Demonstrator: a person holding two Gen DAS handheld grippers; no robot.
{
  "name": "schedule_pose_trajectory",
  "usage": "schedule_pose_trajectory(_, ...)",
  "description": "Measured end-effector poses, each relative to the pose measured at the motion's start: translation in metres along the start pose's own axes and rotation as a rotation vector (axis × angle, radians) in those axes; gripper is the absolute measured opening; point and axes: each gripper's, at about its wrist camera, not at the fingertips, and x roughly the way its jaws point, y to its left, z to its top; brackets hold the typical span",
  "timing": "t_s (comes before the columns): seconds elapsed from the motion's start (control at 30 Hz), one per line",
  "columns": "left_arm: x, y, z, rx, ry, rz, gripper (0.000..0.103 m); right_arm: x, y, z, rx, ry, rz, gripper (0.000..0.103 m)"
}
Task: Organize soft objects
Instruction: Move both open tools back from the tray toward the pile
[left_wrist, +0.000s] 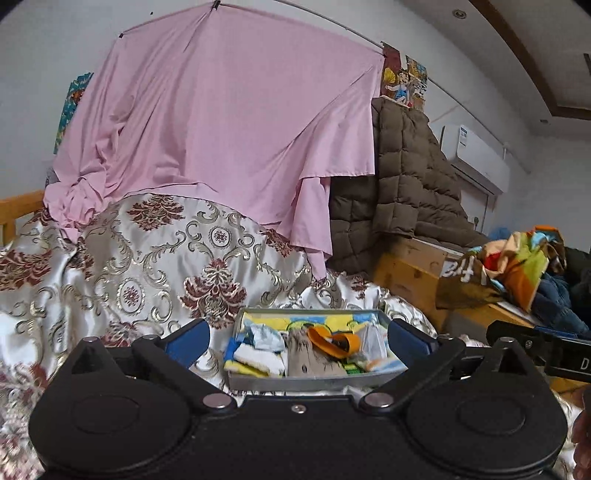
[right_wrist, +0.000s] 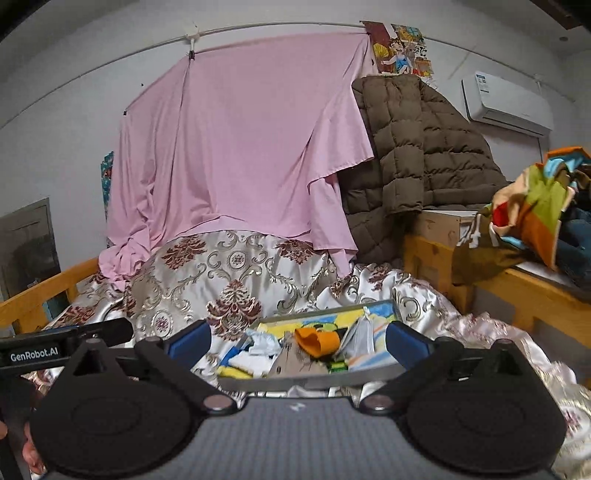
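A plain pink sheet (left_wrist: 221, 122) is hanging at upper centre. A cream satin bedspread (left_wrist: 147, 251) is showing maroon and gold damask below it. A brown quilted jacket (right_wrist: 424, 155) is lying at right. An orange sock (right_wrist: 317, 341) is sitting in the grey tray (right_wrist: 295, 382), bottom centre.

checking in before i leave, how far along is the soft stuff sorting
Looks mostly done: small cloth items, including an orange piece, sit in the metal tray on the bedspread. Nothing in hand: left gripper and right gripper are open, empty. Clothes pile remains unsorted, possibly.
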Motion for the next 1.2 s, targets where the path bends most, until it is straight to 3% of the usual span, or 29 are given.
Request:
schedule_pose_trajectory(0.5, -0.075, -0.011, -0.064, 0.053, 0.052, 0.015, 0.102, -0.068, 0.012, -0.061, 0.019, 0.053, -0.015, 0.103)
schedule_pose_trajectory(0.93, -0.085, 0.009, -0.109, 0.051, 0.164, 0.051, 0.102, -0.071, 0.015, -0.106, 0.012, 0.146, -0.047, 0.103)
schedule_pose_trajectory(1.2, -0.079, 0.021, -0.124, 0.041, 0.242, 0.111, 0.102, -0.06, 0.018, -0.125, -0.004, 0.211, -0.043, 0.103)
